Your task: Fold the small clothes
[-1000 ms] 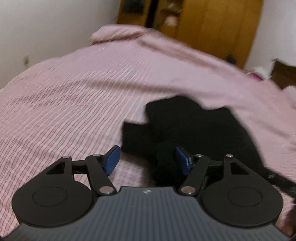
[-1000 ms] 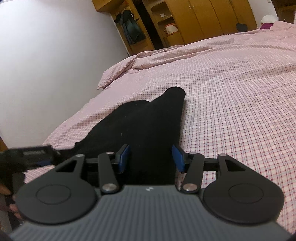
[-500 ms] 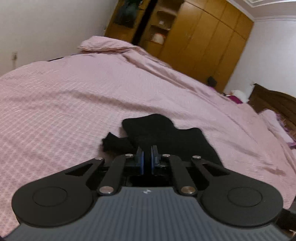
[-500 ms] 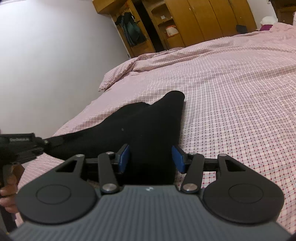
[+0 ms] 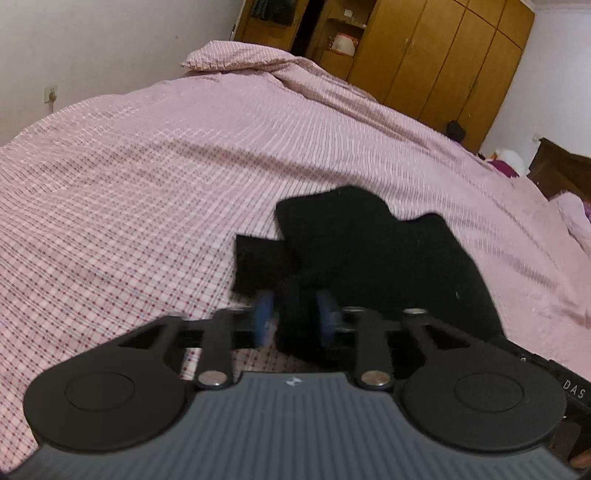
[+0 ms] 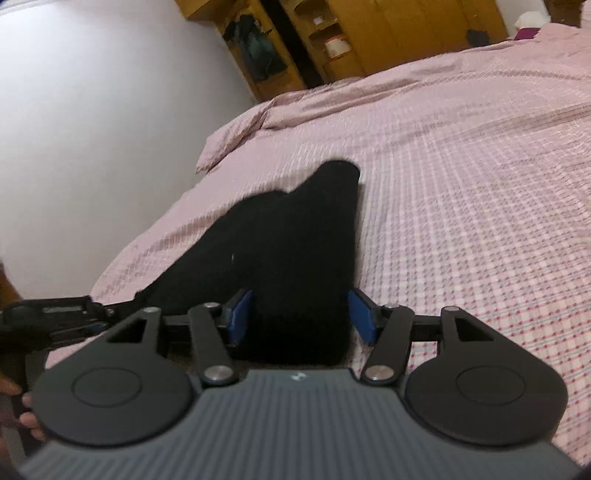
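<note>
The black garment (image 5: 373, 254) lay on the pink checked bed (image 5: 147, 192), near its close edge. Its near end was hidden behind both gripper bodies, and its folds could not be made out in the dark cloth. In the right wrist view its long axis ran away from the camera, a rounded end (image 6: 338, 171) pointing toward the wooden wardrobe (image 6: 388, 33). The left gripper (image 5: 295, 314), blurred, was opening with cloth between its pads. The right gripper (image 6: 301, 314) was opening too, straddling the garment, pads clear of it.
</note>
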The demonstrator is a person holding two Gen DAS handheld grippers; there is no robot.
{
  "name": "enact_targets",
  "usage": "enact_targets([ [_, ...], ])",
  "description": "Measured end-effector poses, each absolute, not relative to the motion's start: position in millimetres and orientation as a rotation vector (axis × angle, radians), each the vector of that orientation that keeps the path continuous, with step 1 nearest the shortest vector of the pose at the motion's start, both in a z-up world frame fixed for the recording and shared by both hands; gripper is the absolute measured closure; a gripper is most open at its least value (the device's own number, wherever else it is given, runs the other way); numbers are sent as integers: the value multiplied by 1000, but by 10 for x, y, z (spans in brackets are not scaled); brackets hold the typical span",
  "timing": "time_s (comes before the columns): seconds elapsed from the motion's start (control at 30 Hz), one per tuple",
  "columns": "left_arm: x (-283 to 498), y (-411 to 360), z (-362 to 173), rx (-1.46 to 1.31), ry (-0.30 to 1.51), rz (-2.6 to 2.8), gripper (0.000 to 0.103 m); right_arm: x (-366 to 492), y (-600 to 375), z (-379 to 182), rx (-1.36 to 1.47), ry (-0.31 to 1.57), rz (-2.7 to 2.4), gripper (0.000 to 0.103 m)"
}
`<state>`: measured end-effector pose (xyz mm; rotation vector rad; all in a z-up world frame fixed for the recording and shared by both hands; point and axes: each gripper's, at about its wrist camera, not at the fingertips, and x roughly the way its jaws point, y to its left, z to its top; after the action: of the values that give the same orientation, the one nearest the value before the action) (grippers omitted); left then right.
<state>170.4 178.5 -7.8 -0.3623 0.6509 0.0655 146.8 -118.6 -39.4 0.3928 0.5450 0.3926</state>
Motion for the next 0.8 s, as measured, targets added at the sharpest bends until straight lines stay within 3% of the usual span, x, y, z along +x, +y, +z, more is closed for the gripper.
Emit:
enact_targets([
  [0.03, 1704, 1789, -48, -362, 641, 63, 38, 1467, -1211, -373, 401, 531, 382, 34],
  [0.07, 1702, 1798, -16, -363, 627, 54, 32, 1465, -1233, -354, 409, 517, 375, 29],
  [0.17, 1721, 1772, 56, -344, 603, 34, 23, 1505, -1305, -305, 422, 495, 371, 26],
  [0.8, 2196, 1800, -357, -463, 725, 32, 19, 2209, -1297, -508, 500, 693, 462, 24],
])
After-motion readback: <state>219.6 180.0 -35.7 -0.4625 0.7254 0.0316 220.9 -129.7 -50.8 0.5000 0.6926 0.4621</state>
